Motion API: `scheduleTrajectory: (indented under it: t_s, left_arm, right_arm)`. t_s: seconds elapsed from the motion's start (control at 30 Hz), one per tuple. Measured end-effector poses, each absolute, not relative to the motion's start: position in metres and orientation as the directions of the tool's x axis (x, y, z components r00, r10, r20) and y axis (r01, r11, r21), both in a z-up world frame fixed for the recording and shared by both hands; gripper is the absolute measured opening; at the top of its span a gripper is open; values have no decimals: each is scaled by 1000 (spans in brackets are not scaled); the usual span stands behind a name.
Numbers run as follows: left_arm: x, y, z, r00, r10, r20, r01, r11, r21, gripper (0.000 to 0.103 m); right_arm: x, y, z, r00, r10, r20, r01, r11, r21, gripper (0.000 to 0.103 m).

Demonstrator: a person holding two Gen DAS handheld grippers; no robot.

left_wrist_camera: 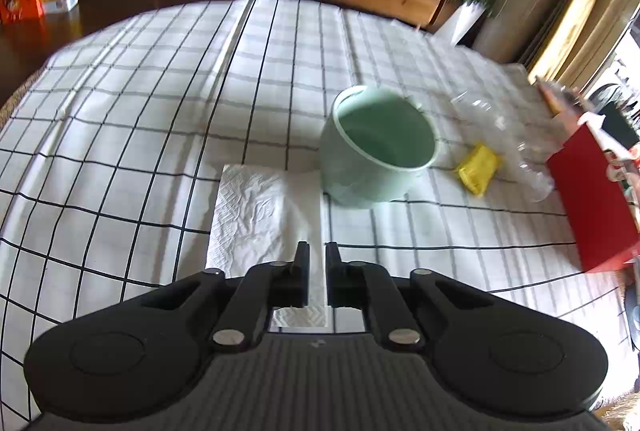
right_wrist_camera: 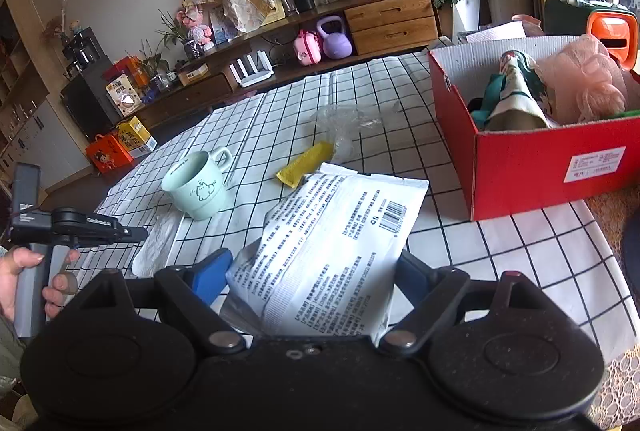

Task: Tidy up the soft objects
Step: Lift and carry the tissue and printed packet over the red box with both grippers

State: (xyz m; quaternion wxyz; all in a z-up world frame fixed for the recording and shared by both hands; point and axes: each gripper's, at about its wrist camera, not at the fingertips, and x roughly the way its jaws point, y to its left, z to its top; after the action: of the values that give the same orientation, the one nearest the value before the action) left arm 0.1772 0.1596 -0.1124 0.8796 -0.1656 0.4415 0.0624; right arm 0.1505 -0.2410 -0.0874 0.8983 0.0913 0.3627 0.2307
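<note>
My right gripper (right_wrist_camera: 316, 263) is shut on a white soft packet (right_wrist_camera: 336, 243) with printed text and a barcode, held above the checked tablecloth, left of the red box (right_wrist_camera: 532, 167). The box holds a pink mesh puff (right_wrist_camera: 592, 83) and folded cloths (right_wrist_camera: 516, 91). My left gripper (left_wrist_camera: 317, 259) is nearly closed and empty, over the right edge of a white paper napkin (left_wrist_camera: 260, 215); it also shows in the right wrist view (right_wrist_camera: 136, 231). A yellow sachet (left_wrist_camera: 478, 169) (right_wrist_camera: 306, 165) and a crumpled clear plastic bag (left_wrist_camera: 504, 135) (right_wrist_camera: 344, 123) lie between mug and box.
A mint green mug (left_wrist_camera: 376, 147) (right_wrist_camera: 198, 187) stands just beyond the napkin (right_wrist_camera: 156, 243). The red box (left_wrist_camera: 588, 199) sits at the table's right edge. A wooden sideboard (right_wrist_camera: 388, 23) with a purple kettlebell (right_wrist_camera: 336, 39) lies beyond the table.
</note>
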Motion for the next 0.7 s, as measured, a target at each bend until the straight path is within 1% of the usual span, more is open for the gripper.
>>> scheduleTrajectory:
  t_s: [0.03,0.07,0.1,0.13,0.27,0.5,0.7]
  left_arm:
    - [182,162,-116,587,-35,-809,-264,936,-232,25]
    - [186,164,-119,575,-32,-818,-270,936,-226,47]
    - [191,166,-122,563,-30,-826,-271,937,-219,64]
    - [193,168,-125,555,-27,-831,-275,937,-214,87]
    - [206,169,-132,549,-24,-835,-266,943,-201,88]
    - [233,166,-156,451,20,-892,-246,964,-103,88]
    - [238,163,-159,453,65,-889,-249,967,-56,87]
  right_arm:
    - [151,-242,-87,629,485,-607,-352,874,334,86]
    - [152,-242,-87,629,488,-606,-354,873,335,86]
    - [154,-242,-87,627,489,-606,-356,872,336,86]
    - [156,-242,-88,625,490,-607,-357,872,336,86]
    - [159,-246,-92,620,488,-615,-352,873,337,86]
    - [164,-250,-96,616,480,-625,-339,877,340,86]
    - [167,-252,-99,612,477,-631,-331,879,343,86]
